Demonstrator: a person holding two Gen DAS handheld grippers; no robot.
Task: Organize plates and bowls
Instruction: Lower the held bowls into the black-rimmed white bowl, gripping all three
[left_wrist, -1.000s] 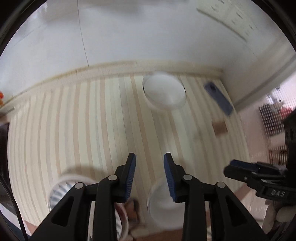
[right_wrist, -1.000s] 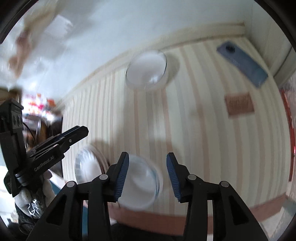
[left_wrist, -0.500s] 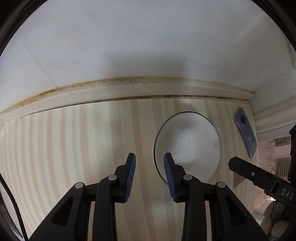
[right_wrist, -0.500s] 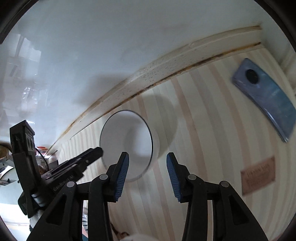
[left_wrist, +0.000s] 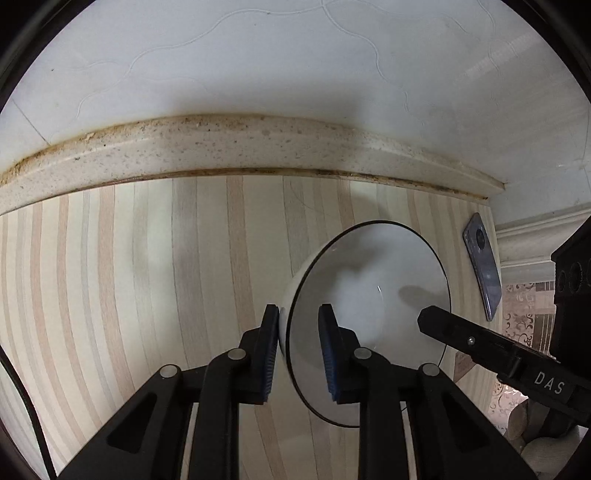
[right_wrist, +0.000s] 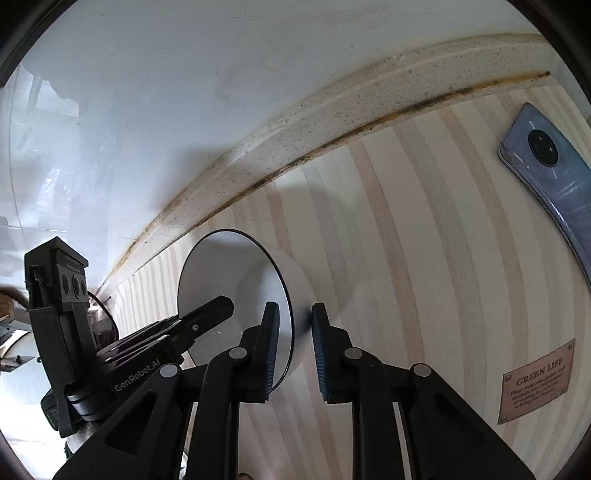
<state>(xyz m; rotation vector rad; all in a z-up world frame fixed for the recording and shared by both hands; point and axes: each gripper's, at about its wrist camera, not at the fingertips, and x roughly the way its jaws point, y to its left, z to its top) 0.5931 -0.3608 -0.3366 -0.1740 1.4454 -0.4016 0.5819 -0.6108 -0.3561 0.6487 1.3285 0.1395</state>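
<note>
White and glossy, the round ceramic bowl (left_wrist: 373, 295) with a thin dark rim sat on the striped beige desk (left_wrist: 147, 277) near the back ledge. Left gripper (left_wrist: 297, 347) and right gripper (right_wrist: 293, 343) each straddled its rim, fingers parted, not clamped.

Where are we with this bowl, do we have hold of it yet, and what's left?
Nothing looks done in these views. In hand: both grippers straddle the white bowl rim, the left gripper on its left wall, the right gripper on the opposite side. A gap shows beside the pads, so the grip isn't closed. Left: close, lift, and place it; other dishes are out of view.
</note>
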